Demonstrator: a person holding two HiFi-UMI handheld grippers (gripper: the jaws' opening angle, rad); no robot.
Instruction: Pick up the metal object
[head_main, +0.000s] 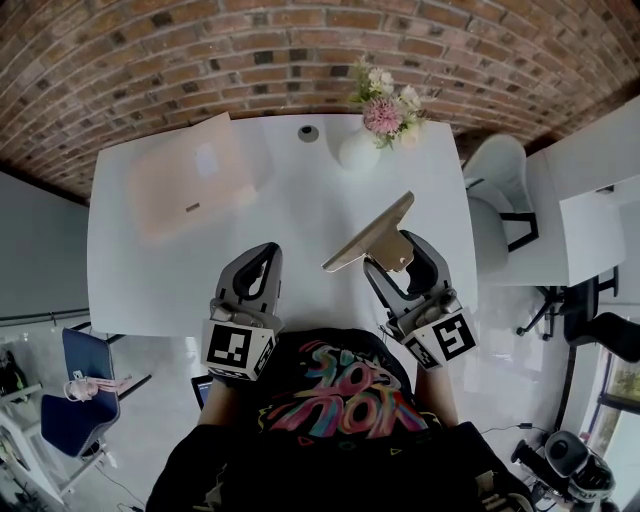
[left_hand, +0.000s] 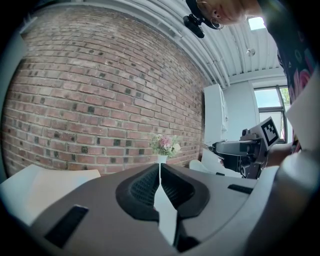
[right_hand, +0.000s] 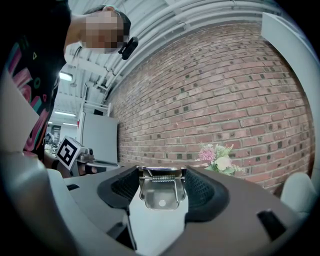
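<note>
We are looking down on a white table (head_main: 300, 215) set against a brick wall, with 2 hand-held grippers hanging over its near edge. The right gripper (head_main: 392, 258) is pinching the metal object (head_main: 368, 236), a flat plate with a spring clip at 1 end. Its jaws are standing wide because the clip end is filling the gap, and the pads are pressing on both sides of it. The plate is sticking out ahead of the jaws, tilted, and appears lifted clear of the table, so we are judging the pick-up as done. Gripping at the clip end is leaving the long plate unsupported, so it could swing if the hand turns fast. The left gripper (head_main: 265, 250) is hanging beside it with its jaws pressed together on nothing, apparently waiting out of the way. A vase of flowers (head_main: 372, 130) and a pale pink sheet (head_main: 190, 185) are resting farther back, well apart from both grippers.
</note>
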